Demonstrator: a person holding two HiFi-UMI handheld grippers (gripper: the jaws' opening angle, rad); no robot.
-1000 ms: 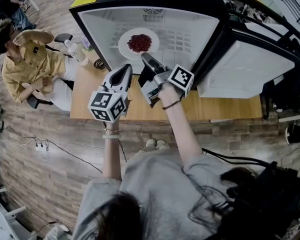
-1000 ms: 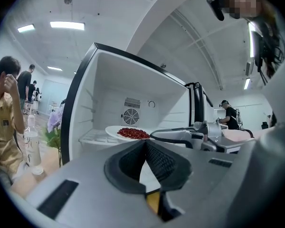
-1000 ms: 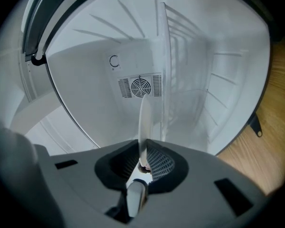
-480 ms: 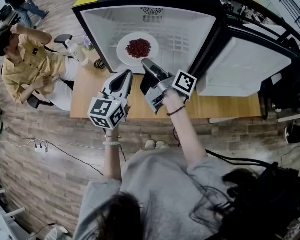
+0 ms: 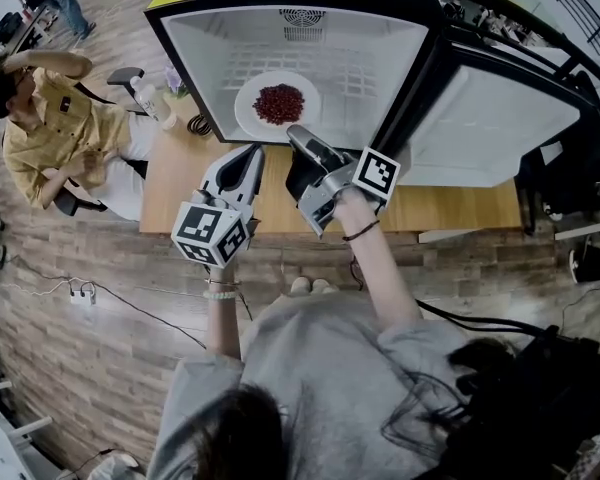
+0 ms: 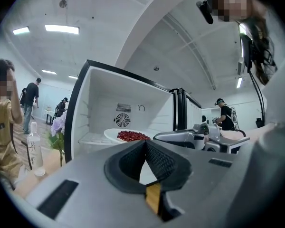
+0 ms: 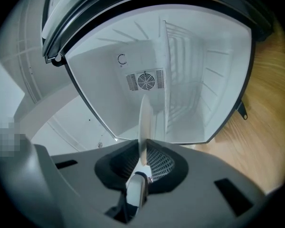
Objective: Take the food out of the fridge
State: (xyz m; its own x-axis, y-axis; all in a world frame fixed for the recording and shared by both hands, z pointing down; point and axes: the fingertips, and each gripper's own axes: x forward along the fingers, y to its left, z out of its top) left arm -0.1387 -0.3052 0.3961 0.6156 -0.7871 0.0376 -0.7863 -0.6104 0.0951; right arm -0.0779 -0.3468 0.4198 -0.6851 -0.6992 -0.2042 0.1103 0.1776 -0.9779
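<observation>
A white plate [image 5: 252,114] of red food [image 5: 278,102] sits low inside the open fridge [image 5: 210,58], near its front edge. My right gripper [image 5: 300,138] is shut on the plate's near rim. In the right gripper view the plate [image 7: 145,118] shows edge-on, pinched between the pads of the right gripper [image 7: 144,146]. My left gripper [image 5: 251,156] hovers just left of it, outside the fridge, shut and empty. The left gripper view has the left gripper [image 6: 145,144] in front, with the plate [image 6: 113,134], the red food [image 6: 132,136] and the right gripper [image 6: 180,137] beyond.
The fridge door [image 5: 490,128] hangs open to the right. The fridge stands on a wooden table [image 5: 460,208]. A seated person [image 5: 50,118], a water bottle [image 5: 152,103] and flowers [image 6: 57,127] are at the left.
Both grippers have drawn back toward me. The plate has come with the right gripper toward the fridge's front edge. Left gripper stays shut and empty.
</observation>
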